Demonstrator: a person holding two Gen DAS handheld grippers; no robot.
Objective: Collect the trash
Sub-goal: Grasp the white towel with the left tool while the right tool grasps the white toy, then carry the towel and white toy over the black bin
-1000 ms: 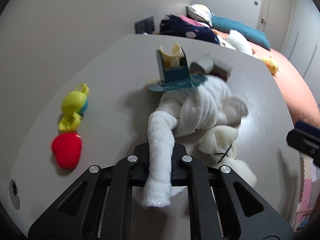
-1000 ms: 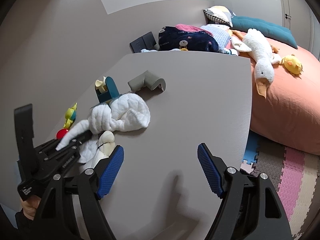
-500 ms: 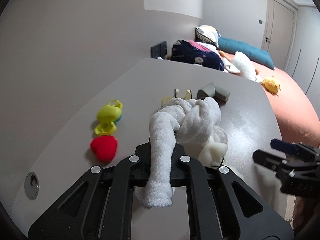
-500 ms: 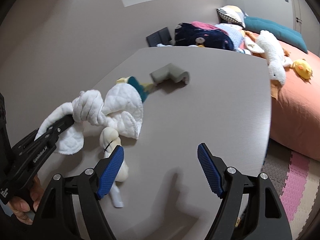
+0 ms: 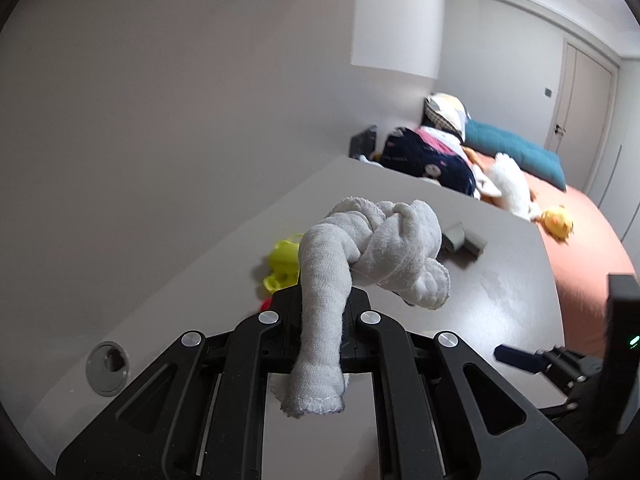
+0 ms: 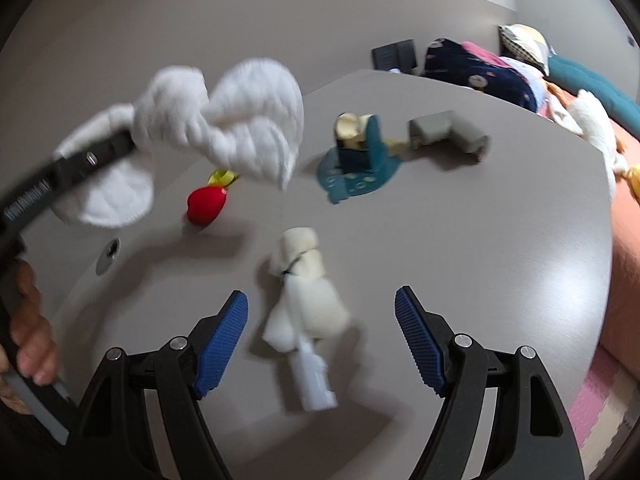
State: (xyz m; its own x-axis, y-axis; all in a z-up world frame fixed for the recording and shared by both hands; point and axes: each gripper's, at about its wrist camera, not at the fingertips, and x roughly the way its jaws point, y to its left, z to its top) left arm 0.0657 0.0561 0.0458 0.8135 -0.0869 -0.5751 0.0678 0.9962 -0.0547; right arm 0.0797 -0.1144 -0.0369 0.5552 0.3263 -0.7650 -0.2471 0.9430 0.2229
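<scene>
Progress: our left tongs (image 5: 320,312) pinch the knotted white terry cloth (image 5: 372,248) above the grey bench (image 6: 500,240); our right tongs (image 6: 322,332), spread, straddle the cream tied bundle (image 6: 308,300), uncollected.

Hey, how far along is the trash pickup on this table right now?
Nothing looks finished; no bin is in view. In hand: the left gripper is shut on the knotted white cloth, lifted off the table. Left: the cream bundle between the open right gripper jaws, plus the teal holder.
</scene>
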